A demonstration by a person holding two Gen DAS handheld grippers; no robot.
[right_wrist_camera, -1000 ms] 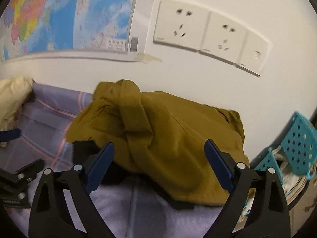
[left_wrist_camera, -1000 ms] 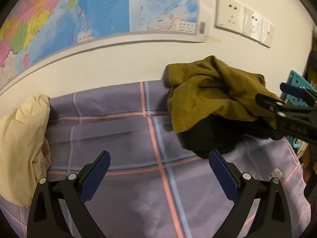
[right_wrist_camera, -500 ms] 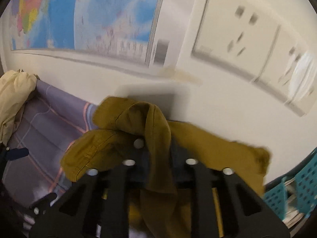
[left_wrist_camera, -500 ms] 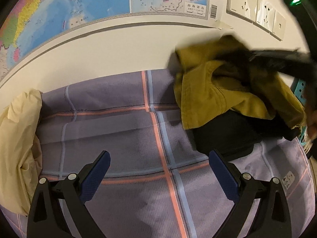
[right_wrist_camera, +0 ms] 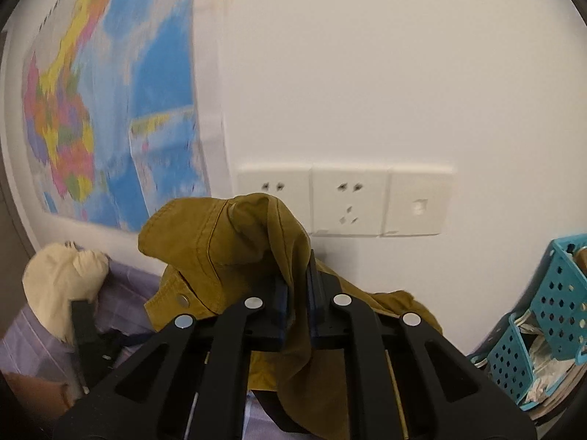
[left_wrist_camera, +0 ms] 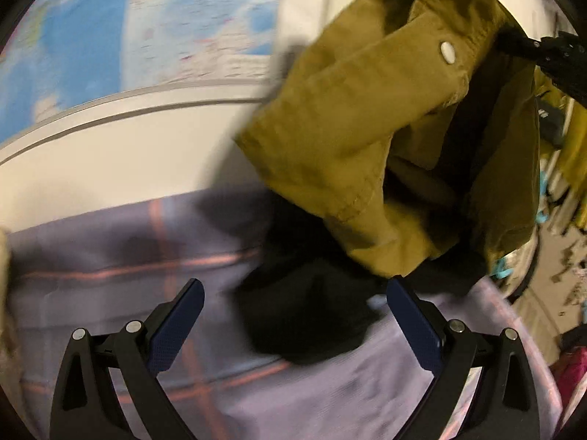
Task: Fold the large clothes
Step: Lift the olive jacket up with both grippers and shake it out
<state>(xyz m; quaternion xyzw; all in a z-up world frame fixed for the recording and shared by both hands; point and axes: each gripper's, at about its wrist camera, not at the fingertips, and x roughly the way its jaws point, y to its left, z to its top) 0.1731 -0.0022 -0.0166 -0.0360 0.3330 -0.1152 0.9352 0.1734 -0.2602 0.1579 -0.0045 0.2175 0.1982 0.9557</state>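
A purple plaid bedsheet is spreading below a white wall, where a colourful map is hanging at the left and a row of white sockets is sitting beside it. An olive-green jacket with a dark lining is hanging lifted over the sheet's right side near the wall, its long axis running roughly top to bottom, the bunched top pointing up and the lower folds and black lining trailing down onto the sheet. The right gripper is pinching a fold of the jacket near its top, its jaws closed tight on the cloth. The left gripper is hovering low above the sheet with its jaws spread wide and nothing between them, the black lining lying just ahead between the two fingers. To the left of the jacket the sheet is lying bare as far as a cream pillow against the wall at the left edge. A teal perforated basket is standing off the sheet's right edge, close to the hanging cloth. A silver snap is showing on the jacket's upper fold.
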